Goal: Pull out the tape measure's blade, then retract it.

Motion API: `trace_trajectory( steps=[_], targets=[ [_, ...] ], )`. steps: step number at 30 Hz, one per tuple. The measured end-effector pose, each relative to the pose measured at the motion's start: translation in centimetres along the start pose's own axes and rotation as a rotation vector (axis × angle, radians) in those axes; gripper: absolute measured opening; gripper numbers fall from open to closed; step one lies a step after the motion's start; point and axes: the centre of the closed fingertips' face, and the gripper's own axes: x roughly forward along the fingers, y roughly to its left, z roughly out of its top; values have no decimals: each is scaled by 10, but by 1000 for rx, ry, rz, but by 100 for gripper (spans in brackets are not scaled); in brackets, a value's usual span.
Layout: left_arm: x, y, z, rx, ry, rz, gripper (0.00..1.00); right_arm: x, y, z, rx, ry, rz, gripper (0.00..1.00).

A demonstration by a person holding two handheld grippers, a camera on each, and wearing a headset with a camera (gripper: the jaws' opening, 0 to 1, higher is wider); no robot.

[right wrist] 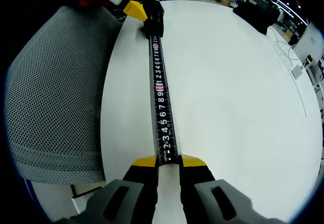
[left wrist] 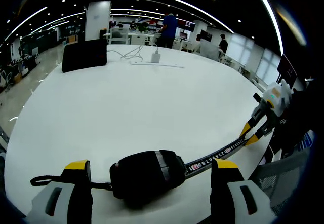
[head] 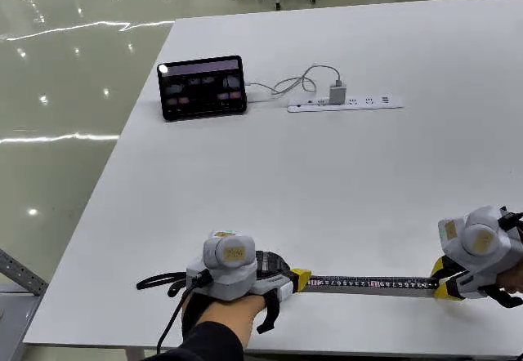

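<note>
Your left gripper (left wrist: 152,164) has its jaws spread wide. The black tape measure (left wrist: 147,176) lies on the white tabletop (left wrist: 152,97) between them. In the left gripper view a gap shows on each side of it, so neither jaw presses against it. A black strap (left wrist: 48,181) trails from the tape measure past the outer side of one jaw.

The blade (right wrist: 161,92) comes out of the tape measure beside the other jaw and runs flat along the tabletop, numbered face up, straight to your right gripper (right wrist: 168,162). There the jaws are pressed together on the blade's end, pinching it right at their yellow tips, and the lowest numbers sit just ahead of those tips.

In the right gripper view the blade stretches away from the jaws to the tape measure at its far end, close to the tabletop's edge. A grey mesh chair back (right wrist: 55,92) stands off to one side of the jaws, beyond that edge.

In the head view a dark tablet (head: 202,87) and a white power strip (head: 345,102) with a charger (head: 337,94) plugged into it lie well ahead of both pairs of jaws, far from the blade.
</note>
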Motion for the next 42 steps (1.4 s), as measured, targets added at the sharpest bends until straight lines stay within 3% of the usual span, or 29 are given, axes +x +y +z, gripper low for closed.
trace_trajectory(
  steps=[4,15,27,31,42],
  targets=[
    [3,1,-7,-32,27,-13,89,0,1,1,11,6,-8,11],
    [5,-5,-11,-68,53,-32,73,0,-1,0,27,14,-10,11],
    [7,1,-13,-120,74,0,68,1,-1,0,37,19,-12,11],
    [7,6,-13,-148,73,18,62,0,-1,0,39,20,-14,11],
    [8,5,-14,-94,84,30,60,1,-1,-1,49,20,-9,11]
  ],
)
